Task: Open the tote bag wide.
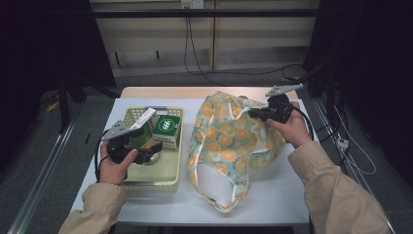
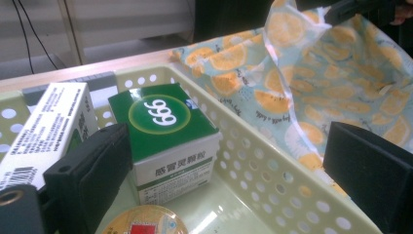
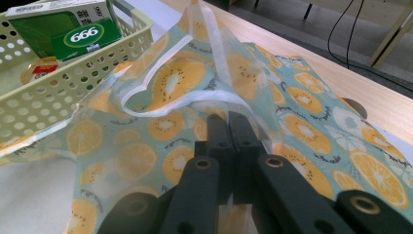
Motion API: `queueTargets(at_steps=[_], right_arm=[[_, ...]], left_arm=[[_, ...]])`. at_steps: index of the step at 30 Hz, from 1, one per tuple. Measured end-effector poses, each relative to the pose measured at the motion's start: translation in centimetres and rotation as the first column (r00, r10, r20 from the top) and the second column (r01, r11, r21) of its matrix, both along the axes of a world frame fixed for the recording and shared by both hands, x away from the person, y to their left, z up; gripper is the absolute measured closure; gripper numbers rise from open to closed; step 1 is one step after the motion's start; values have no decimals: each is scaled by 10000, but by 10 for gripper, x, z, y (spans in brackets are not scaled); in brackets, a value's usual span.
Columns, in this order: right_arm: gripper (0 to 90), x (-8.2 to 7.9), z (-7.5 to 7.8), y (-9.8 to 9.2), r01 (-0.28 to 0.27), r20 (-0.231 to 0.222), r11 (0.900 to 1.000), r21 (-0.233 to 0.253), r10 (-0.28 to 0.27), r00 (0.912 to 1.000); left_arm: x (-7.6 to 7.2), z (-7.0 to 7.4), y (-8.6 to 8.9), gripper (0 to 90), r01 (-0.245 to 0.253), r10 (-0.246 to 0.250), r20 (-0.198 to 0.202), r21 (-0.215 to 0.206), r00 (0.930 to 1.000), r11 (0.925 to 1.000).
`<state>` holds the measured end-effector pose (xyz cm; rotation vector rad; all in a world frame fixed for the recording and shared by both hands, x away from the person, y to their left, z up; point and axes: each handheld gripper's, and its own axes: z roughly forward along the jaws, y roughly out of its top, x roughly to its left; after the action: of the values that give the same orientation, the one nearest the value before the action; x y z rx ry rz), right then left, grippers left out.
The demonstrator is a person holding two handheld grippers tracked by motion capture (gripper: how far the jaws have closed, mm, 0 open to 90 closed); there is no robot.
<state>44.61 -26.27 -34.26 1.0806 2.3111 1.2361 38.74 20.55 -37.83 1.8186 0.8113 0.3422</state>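
Note:
A fabric bag (image 1: pixel 229 141) printed with orange slices lies in a heap at the table's middle, its handles trailing toward the front. My right gripper (image 1: pixel 253 113) is shut on a fold of the bag's edge (image 3: pixel 214 100) at the upper right and holds it up. At left stands a pale yellow perforated basket (image 1: pixel 156 184). In it are a green box marked 666 (image 1: pixel 168 127), a long white box (image 1: pixel 142 119) and a round lidded tin (image 2: pixel 146 222). My left gripper (image 1: pixel 152 148) hovers over the basket, open, its jaws wide apart in front of the green box (image 2: pixel 160 117) with nothing between them.
The white table (image 1: pixel 272 195) has bare room in front of the bag and at the right. A wooden strip (image 1: pixel 165 91) runs along its far edge. Cables (image 1: pixel 195 53) hang behind the table, and the basket's wall (image 2: pixel 253 165) stands close against the bag.

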Motion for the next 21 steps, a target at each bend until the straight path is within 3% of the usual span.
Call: queueTargets(at_steps=[15,21], right_arm=[[900,-1,-5,-2,-4,-125,10000,18,5,9999],[900,-1,-5,-1,0,-129,10000,-3,0,9999]], left_arm=[[13,-15,-5,45,344,-285,-613,987,9977,9945],[15,-23,-5,46,328,-189,-839,1676,9963,9853]])
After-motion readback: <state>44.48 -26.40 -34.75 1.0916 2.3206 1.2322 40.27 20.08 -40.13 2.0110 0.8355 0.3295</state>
